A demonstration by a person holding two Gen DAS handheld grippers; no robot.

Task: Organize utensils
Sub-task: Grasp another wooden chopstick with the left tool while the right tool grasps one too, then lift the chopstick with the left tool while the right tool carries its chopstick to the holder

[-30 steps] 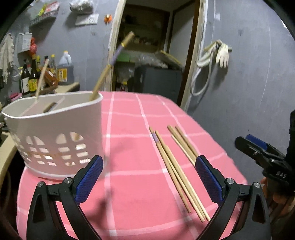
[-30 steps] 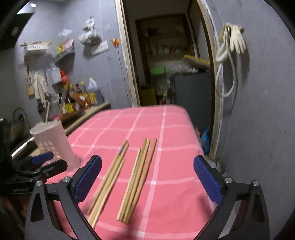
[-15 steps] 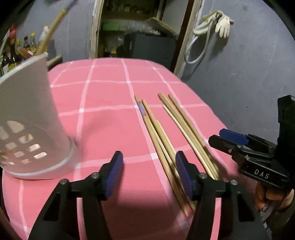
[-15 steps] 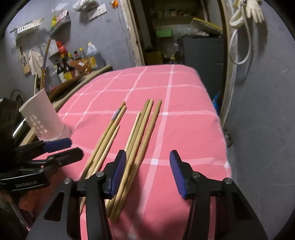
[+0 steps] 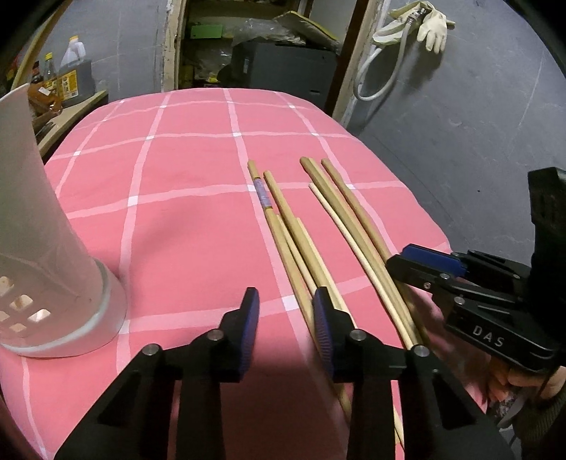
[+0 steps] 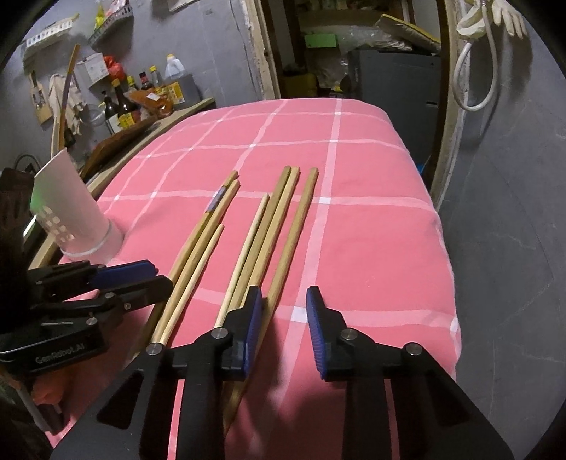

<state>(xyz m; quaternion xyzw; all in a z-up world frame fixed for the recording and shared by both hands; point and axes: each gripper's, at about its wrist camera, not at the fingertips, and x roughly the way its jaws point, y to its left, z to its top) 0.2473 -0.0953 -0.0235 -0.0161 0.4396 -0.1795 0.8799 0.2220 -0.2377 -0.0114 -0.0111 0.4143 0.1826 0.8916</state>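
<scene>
With both tools' jaws just narrowed yet pinching nothing, the left tool (image 5: 286, 311) and right tool (image 6: 284, 311) hover over two chopstick bundles (image 5: 293, 233) (image 6: 269, 226) on the pink-checked table (image 5: 177, 219), so each must straddle a stick before carrying it to the white holder (image 5: 39, 254).

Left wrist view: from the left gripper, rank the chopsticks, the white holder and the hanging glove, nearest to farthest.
1. Chopsticks, on the pink cloth, running under the left gripper on its right side.
2. White holder, standing on the cloth at left.
3. Glove, hanging on the grey wall, upper right.
</scene>
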